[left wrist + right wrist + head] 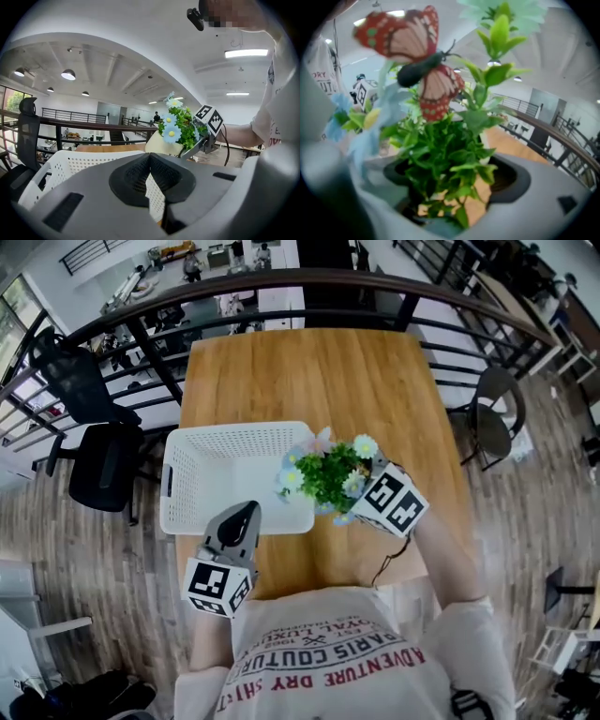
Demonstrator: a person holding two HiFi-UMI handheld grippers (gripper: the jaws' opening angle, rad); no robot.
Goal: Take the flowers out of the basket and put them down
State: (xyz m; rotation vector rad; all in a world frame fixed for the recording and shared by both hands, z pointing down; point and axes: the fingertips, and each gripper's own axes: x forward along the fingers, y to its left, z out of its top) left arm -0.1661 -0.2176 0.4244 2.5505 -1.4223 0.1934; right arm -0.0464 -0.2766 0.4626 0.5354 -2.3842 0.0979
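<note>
At the far left we see two black office chairs (pixel 103 465) on the floor beside the wooden table (pixel 309 371), with a dark railing (pixel 281 282) curving past the table's far end. The white perforated basket (pixel 234 428) sits on the table's left half. Our left gripper (pixel 248 510) hovers at the basket's near rim, its fingers closed together on nothing. The flowers (pixel 328 474) hang over the basket's right rim, raised above it, stems clamped in our right gripper (pixel 356 495). In the right gripper view, leaves and a red butterfly (pixel 417 56) block most of the scene. Another chair (pixel 492 413) stands off the table's right side.
</note>
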